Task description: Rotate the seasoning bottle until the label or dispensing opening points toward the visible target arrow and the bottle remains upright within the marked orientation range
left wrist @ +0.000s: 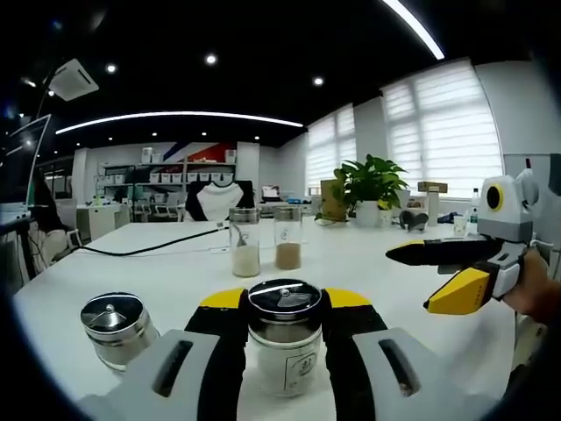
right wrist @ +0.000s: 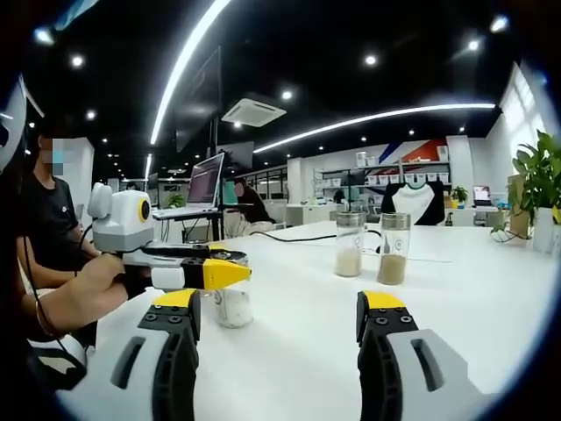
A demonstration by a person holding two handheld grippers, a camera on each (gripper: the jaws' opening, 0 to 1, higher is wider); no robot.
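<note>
Bottle (left wrist: 284,338) between left claw (left wrist: 284,303) jaws

Open-plan room with a dark ceiling (left wrist: 263,53) carrying curved light strips (left wrist: 175,116) and spot lamps. White table (left wrist: 368,263) near; far wall lined with shelving (left wrist: 166,180). Right — blinded windows (left wrist: 438,132) behind a potted plant (left wrist: 372,184); left — desk monitors (right wrist: 203,182).

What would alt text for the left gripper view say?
The left gripper holds a steel-capped seasoning bottle upright between its jaws on a white table. A second capped bottle stands left; two tall jars stand behind, and the right gripper enters from the right.
</note>
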